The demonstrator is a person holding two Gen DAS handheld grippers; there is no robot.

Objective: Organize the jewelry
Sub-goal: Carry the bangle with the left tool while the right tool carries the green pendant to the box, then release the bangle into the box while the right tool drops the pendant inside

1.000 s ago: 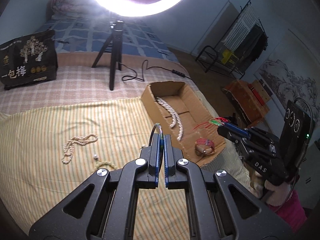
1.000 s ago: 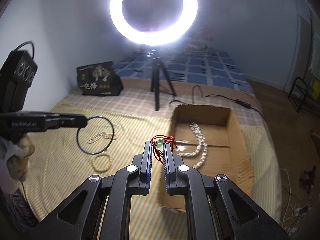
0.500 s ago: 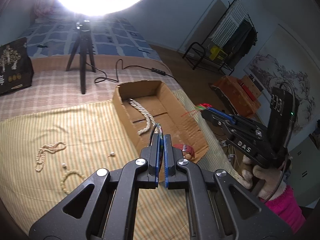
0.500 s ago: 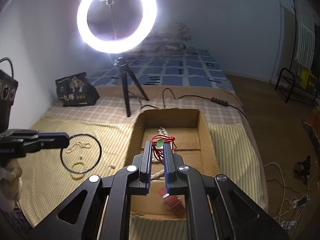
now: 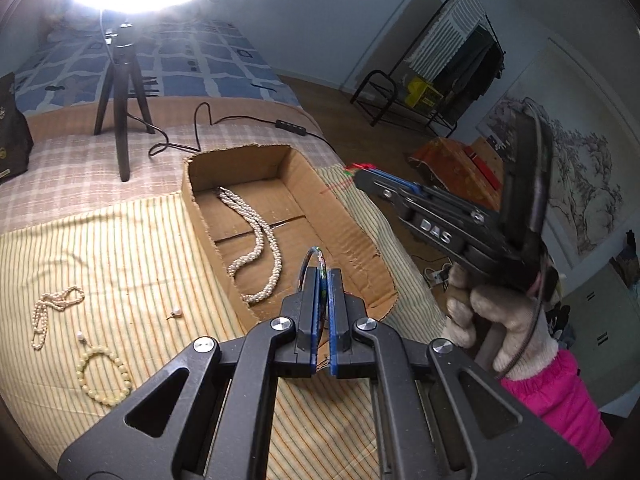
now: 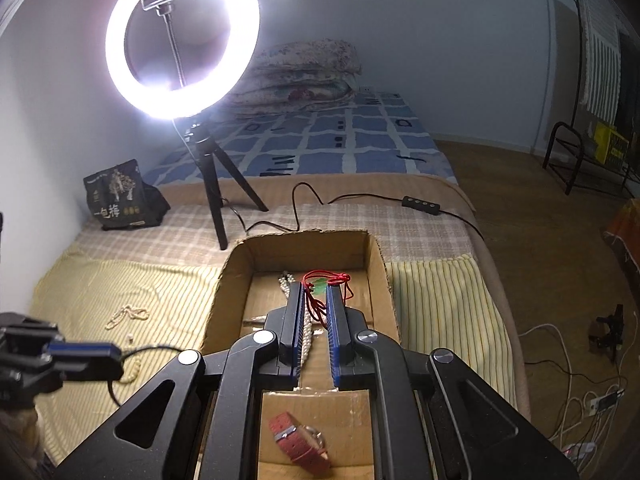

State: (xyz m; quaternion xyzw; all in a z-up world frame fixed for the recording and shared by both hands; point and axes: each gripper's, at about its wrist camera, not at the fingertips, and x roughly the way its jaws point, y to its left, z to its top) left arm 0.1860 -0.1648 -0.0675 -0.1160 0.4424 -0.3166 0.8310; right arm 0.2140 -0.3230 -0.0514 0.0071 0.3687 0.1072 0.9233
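I have both tools over the cardboard box (image 6: 376, 256) on the bed, and the step in hand, as I judge it, is dropping two pieces in. My right tool (image 6: 314, 300) is clamped on a red cord necklace (image 6: 320, 280) with a small green pendant, the cord looping out past the tips, and it hangs above the box's middle, over the pearl rope (image 5: 260, 240) already lying inside. My left tool (image 5: 323, 280) is pinched together on a thin dark bangle (image 5: 310, 258), held near the box's nearer corner (from the right view it sits lower and off to the side, so I doubt it is over the opening yet). To do this well I would lower the right tool first and release close to the floor of the box, clear of the red-strapped watch (image 6: 298, 438), so the cord does not snag the pearls. Then I would bring the bangle inward before letting go. A pearl strand (image 5: 50, 312), a bead bracelet (image 5: 105, 376) and a loose earring (image 5: 175, 313) lie on the striped blanket (image 5: 132, 248), not yet boxed.
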